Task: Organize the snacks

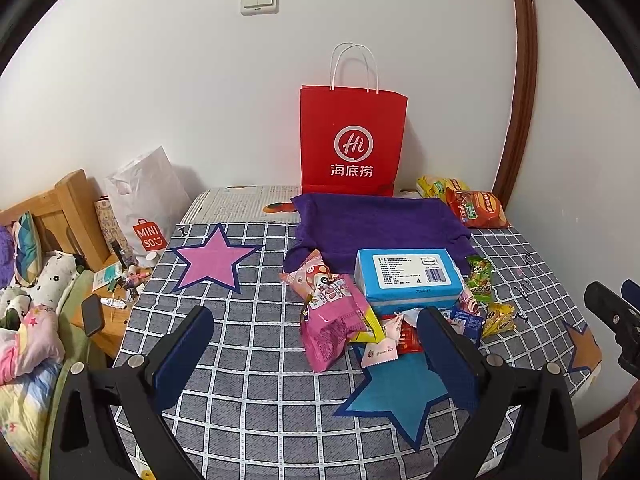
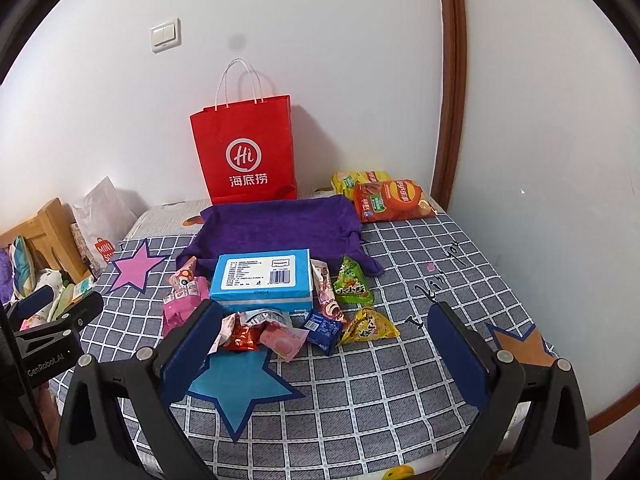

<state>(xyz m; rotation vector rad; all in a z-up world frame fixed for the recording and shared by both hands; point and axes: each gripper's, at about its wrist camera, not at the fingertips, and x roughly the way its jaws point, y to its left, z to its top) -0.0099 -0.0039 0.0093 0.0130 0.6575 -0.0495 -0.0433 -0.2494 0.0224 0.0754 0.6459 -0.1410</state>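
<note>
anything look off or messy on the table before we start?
Yes: small snack packets lie in a loose heap around the front of the blue box, overlapping at odd angles. The purple cloth behind is rumpled at its corners. Two chip bags lie apart near the wall. Nothing looks spilled or torn.

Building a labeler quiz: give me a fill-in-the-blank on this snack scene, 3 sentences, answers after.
1. The paper bag standing against the wall is ____ in colour.
2. The blue box rests partly on the ____ cloth.
3. Both the left tongs and the right tongs are ____, holding nothing.

Answers: red; purple; open
</note>
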